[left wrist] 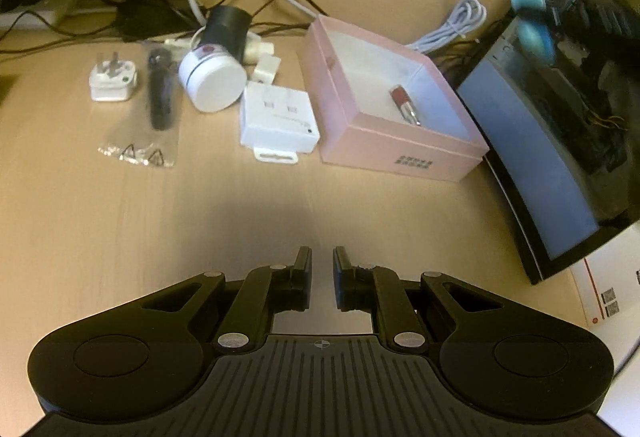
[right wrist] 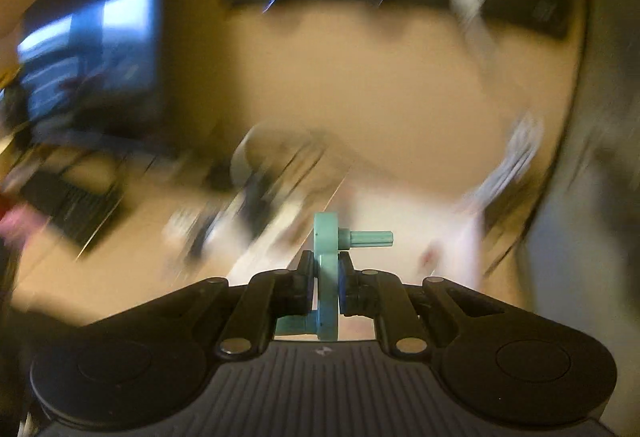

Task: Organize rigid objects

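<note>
Now teal crank [right wrist: 329, 269] upright (peg rightward)

Right wrist view's desk smeared by motion, blurred blue shape [left wrist: 532, 21] unidentifiable.

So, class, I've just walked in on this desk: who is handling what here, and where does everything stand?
A person holds two grippers over a wooden desk. The right gripper is shut on a teal plastic part with a peg sticking out sideways. The left gripper is shut and empty. An open pink box holds one small red item; a white plug, white adapter and white cylinder lie outside.
</note>
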{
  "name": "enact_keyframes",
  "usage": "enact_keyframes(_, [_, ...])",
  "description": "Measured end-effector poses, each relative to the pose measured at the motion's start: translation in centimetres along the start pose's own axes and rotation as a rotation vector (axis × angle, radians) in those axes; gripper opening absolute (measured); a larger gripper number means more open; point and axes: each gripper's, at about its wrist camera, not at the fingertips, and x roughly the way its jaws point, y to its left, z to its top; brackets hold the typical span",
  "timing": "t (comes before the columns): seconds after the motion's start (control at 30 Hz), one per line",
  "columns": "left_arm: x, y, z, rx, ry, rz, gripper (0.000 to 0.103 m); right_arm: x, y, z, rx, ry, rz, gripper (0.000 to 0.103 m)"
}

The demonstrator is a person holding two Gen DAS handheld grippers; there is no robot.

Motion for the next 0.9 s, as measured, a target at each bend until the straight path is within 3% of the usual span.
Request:
enact_keyframes(0.03, [0.2,0.1,0.2,0.003,-0.001,0.011,0.012,0.7,-0.9,1.5,0.019,-0.029,-0.031,0.012])
enact_keyframes(0.17, [1.0,0.8,1.3,0.032,-0.007,0.048,0.012,2.8,-3.0,3.9,0.089,-0.018,-0.063,0.053])
enact_keyframes(0.2, [1.2,1.0,1.7,0.038,-0.01,0.053,0.012,2.9,-3.0,3.5,0.094,-0.015,-0.064,0.055])
enact_keyframes(0.3, [2.2,1.3,3.8,0.035,-0.029,0.045,0.012,3.0,-2.4,0.8,0.087,0.036,-0.011,0.055])
enact_keyframes(0.43, [4.8,1.1,8.1,0.026,-0.055,0.029,0.012,2.7,-0.7,-4.6,0.071,0.133,-0.014,0.055])
enact_keyframes(0.6, [8.5,0.1,13.1,0.049,-0.143,0.131,0.012,1.1,1.3,-10.6,0.121,0.206,0.007,0.055])
enact_keyframes(0.67, [10.3,-0.4,14.5,0.09,-0.132,0.197,0.012,0.4,1.7,-12.1,0.12,0.211,-0.007,0.055])
enact_keyframes(0.77, [12.7,-0.5,15.4,0.152,-0.085,0.24,0.013,-0.6,2.4,-13.5,0.101,0.219,-0.026,0.055])
enact_keyframes(0.9, [12.5,-0.5,14.5,0.224,-0.11,0.224,0.012,-1.3,2.4,-14.3,0.083,0.238,-0.04,0.055])
